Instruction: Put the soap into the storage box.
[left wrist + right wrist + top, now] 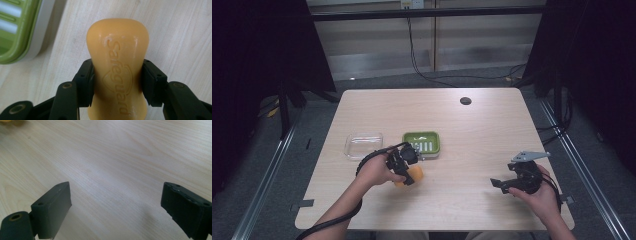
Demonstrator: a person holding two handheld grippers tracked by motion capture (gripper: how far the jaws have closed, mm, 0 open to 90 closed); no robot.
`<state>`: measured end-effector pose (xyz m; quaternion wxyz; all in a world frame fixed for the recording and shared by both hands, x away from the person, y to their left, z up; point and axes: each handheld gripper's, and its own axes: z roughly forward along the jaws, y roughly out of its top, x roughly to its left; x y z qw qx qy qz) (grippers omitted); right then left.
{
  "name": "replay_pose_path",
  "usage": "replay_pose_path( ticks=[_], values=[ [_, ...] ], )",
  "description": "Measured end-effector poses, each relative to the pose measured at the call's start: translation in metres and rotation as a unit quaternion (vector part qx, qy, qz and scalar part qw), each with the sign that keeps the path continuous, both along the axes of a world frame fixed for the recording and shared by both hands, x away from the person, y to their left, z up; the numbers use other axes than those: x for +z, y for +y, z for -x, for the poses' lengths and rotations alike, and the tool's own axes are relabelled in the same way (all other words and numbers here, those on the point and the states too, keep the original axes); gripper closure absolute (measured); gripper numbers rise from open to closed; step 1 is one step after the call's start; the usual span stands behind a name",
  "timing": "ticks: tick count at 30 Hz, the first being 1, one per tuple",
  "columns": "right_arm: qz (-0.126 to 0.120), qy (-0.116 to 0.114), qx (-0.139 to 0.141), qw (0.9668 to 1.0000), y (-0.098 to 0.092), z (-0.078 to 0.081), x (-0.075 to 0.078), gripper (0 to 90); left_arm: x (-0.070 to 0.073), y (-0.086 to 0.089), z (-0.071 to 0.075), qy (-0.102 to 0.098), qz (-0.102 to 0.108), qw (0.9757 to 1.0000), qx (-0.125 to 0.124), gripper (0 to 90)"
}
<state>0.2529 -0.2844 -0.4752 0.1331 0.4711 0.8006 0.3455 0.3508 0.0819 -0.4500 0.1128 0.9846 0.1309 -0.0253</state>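
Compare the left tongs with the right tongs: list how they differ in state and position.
The left tongs are shut on the orange waisted soap bar, gripping its narrow middle; the right tongs are open and hold nothing. The left tongs sit beside the green plastic soap dish; the right tongs hover over bare wooden table near its right edge. Both have black jaws and are hand-held.

Count on the table (472,135): one orange soap bar (117,62), one green soap dish (422,142), one clear plastic lid or tray (363,145), one small dark round disc (465,101). Two hand-held grippers: left gripper (404,165), right gripper (502,184).
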Motion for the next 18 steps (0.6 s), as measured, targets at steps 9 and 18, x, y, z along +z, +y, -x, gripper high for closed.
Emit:
replay_pose_path(
  ticks=[9,18],
  values=[
    [0.001,-0.007,0.004,1.0,0.0,0.0,0.001,8.7,0.007,-0.001,-0.006,0.003,0.015,0.9999,0.002,50.0],
    [-0.01,-0.007,0.009,0.9999,0.002,0.001,0.003,8.5,0.016,-0.003,-0.011,0.007,0.021,0.9997,0.009,50.0]
  ],
)
